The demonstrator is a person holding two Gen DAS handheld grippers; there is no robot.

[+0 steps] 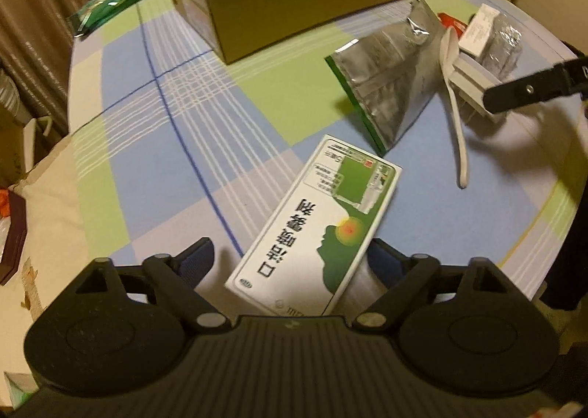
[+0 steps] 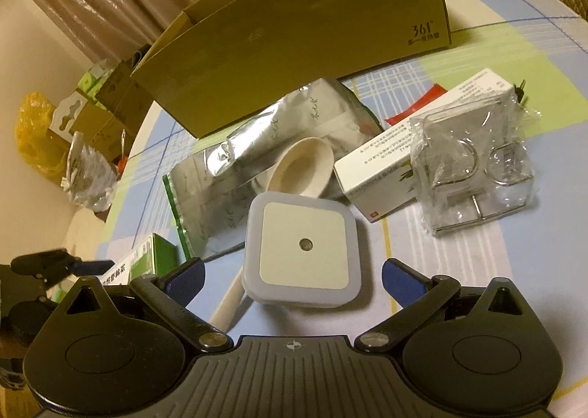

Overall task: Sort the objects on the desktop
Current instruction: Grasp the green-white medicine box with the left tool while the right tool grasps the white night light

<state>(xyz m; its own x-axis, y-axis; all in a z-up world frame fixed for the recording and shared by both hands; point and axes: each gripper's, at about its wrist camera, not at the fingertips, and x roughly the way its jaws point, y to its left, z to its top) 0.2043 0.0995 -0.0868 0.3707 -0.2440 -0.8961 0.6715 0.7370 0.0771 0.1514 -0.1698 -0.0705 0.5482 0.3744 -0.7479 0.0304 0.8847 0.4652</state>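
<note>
Your left gripper and right gripper, both spread wide, bracket a throat-spray box and a square night light; the cardboard box at the table's far edge awaits, sorting seemingly barely begun.

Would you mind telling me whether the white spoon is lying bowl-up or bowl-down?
Bowl-up: in the right wrist view the white spoon shows its hollow side, with the bowl resting on the silver foil pouch.
</note>
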